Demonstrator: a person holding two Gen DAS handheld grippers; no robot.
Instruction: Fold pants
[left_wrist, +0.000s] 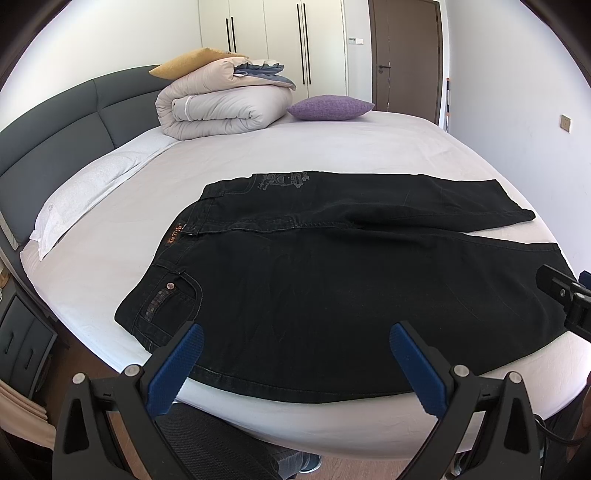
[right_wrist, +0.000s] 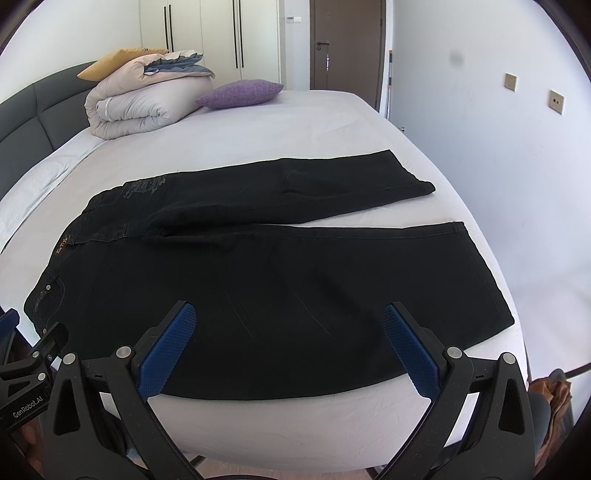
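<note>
Both open claws, left claw (left_wrist: 295, 345) and right claw (right_wrist: 290, 323), hover over flat black pants (left_wrist: 332, 266).

Black pants (left_wrist: 314, 280) flat on bed (left_wrist: 332, 147) (legs spread); left gripper (left_wrist: 295, 339) jaws apart above near edge.

"GenRobot.AI" on left tongs (right_wrist: 27, 369)

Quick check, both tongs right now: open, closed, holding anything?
Left tongs: open, holding nothing, above the near edge of the black pants.
Right tongs: open, holding nothing, also above the pants.
</note>
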